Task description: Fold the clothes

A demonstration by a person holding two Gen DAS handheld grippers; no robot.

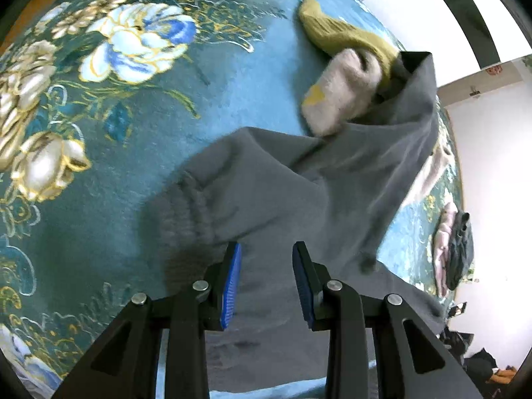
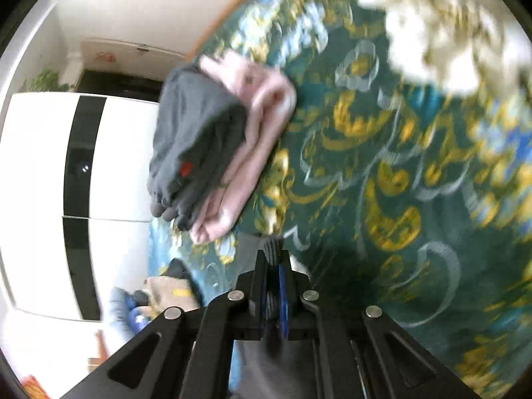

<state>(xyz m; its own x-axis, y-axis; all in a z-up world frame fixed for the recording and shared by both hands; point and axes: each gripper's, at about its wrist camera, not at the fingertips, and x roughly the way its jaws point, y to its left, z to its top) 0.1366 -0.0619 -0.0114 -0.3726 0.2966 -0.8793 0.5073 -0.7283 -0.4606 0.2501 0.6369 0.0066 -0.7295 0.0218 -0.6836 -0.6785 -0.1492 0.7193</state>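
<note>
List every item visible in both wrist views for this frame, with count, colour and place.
Grey garment: one, grey, spread on the carpet, one part lifted at the right.
Olive garment: one, olive green, far side of the carpet.
Fuzzy item: one, off-white with a yellow patch, beside the olive garment.
Folded stack: two pieces, dark grey on pink, at the carpet's edge.
Carpet: one, teal with floral pattern, underneath everything.
Left gripper: black with blue pads, open over the grey garment.
Right gripper: black with blue pads, shut on grey cloth.
</note>
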